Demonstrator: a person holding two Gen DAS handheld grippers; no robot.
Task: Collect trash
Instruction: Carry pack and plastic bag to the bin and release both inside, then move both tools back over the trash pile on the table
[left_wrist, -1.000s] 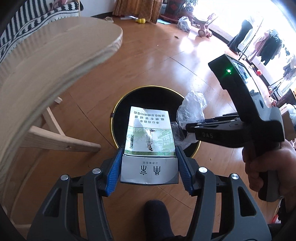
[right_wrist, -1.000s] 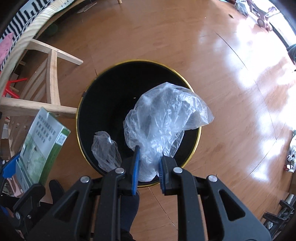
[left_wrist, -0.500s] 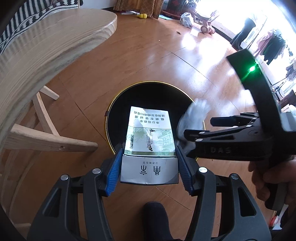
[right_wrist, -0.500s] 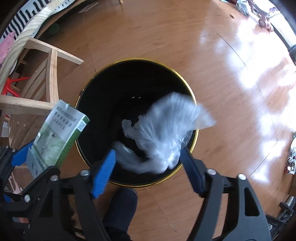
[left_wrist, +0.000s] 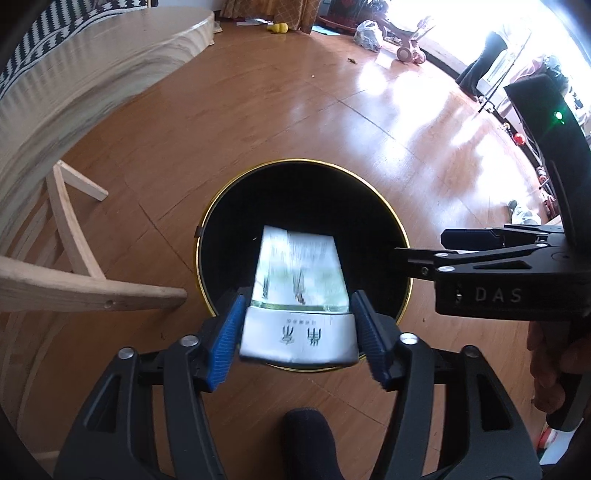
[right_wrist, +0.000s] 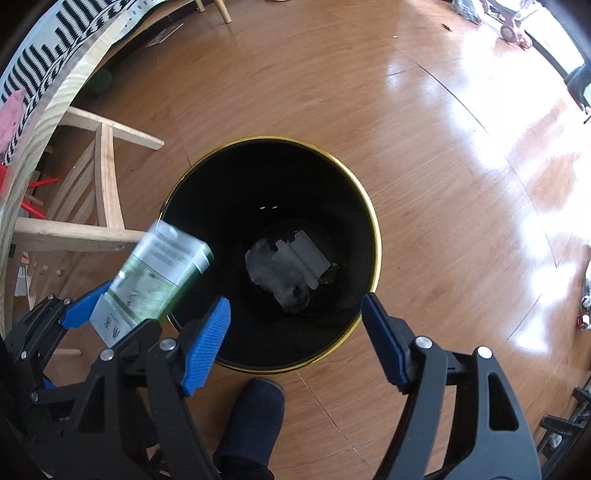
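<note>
A black bin with a gold rim (left_wrist: 303, 161) (right_wrist: 269, 138) stands on the wooden floor below both grippers. My left gripper (left_wrist: 299, 306) (right_wrist: 110, 317) hangs over the bin's near edge, jaws opening. A green and white carton (left_wrist: 299, 266) (right_wrist: 162, 273) is between them, blurred, and the blue pads (left_wrist: 225, 332) stand just off its sides. My right gripper (right_wrist: 295, 301) (left_wrist: 421, 245) is open above the bin with nothing in it. Crumpled clear plastic (right_wrist: 280, 269) and a white scrap (right_wrist: 306, 254) lie at the bin's bottom.
A pale wooden table top (left_wrist: 92, 74) and its frame (left_wrist: 74, 291) (right_wrist: 107, 192) stand left of the bin. A person's dark-socked foot (left_wrist: 306, 435) (right_wrist: 255, 413) is just in front of it, and a hand (left_wrist: 554, 369) holds the right gripper. Bare floor stretches to the right.
The right gripper opened and its clear plastic fell into the bin. The left gripper moved further over the bin, its jaws spread, and the carton now looks blurred and loose.
</note>
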